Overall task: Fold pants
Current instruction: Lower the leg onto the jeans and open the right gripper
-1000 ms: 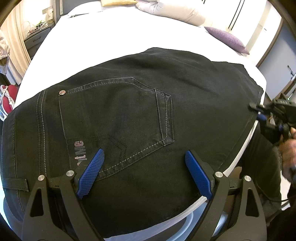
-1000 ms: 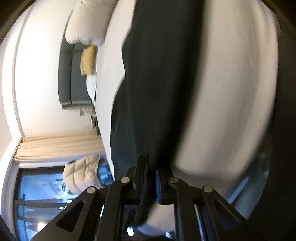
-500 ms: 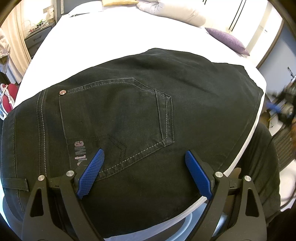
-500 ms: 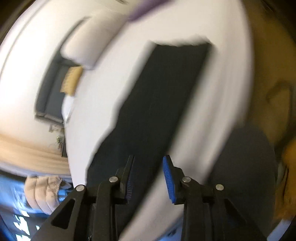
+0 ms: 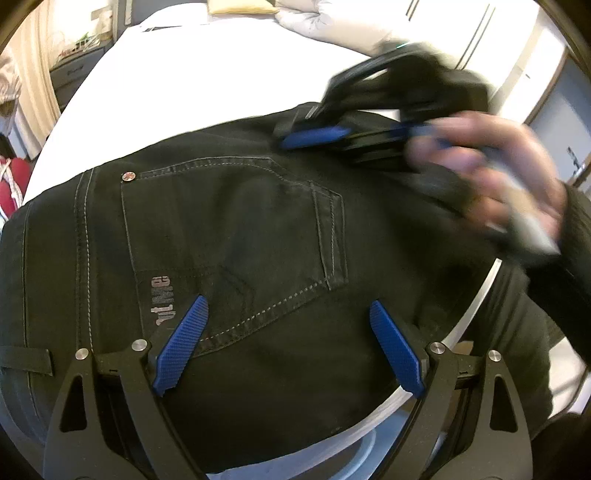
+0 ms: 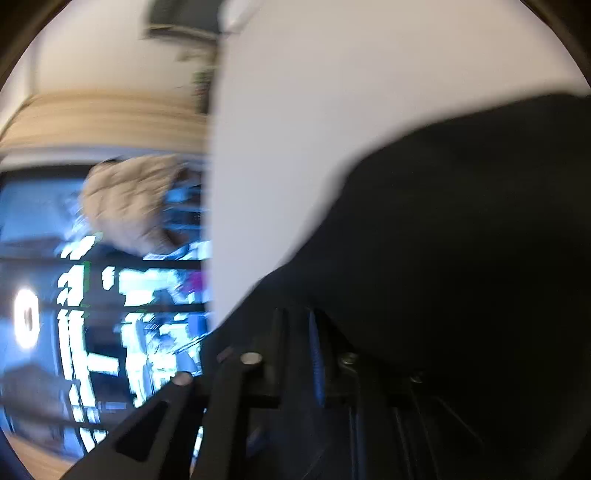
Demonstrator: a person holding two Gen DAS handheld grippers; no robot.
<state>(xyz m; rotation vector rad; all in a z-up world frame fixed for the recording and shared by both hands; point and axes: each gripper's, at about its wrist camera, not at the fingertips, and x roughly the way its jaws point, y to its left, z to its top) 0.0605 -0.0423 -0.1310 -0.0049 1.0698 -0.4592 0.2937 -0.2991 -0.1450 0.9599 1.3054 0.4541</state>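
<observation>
- The white-sheeted bed (image 5: 207, 88) is your work surface. The black denim pants (image 5: 258, 236) lie flat across its near end, seat side up, with the stitched back pocket (image 5: 236, 236) facing you.
- Expect the pants to handle as heavy, fairly stiff cloth: denim creases where you lay it, drags on the sheet and does not slip. A pinch at a doubled edge or seam should hold better than one on the flat panel.
- Beyond the pants, the bed is open sheet up to the pale rumpled duvet (image 5: 332, 26) and yellow pillow (image 5: 240, 5) at the far end, so there is room to fold away from you. On the near right, the pants hang past the bed's edge.
- Your right gripper (image 5: 314, 136), blurred, is at the pants' far edge with its blue pads pressed together; whether cloth is pinched between them, I cannot tell.
- Your left gripper (image 5: 288, 347) hovers over the pants just below the pocket, jaws spread wide and holding nothing.
</observation>
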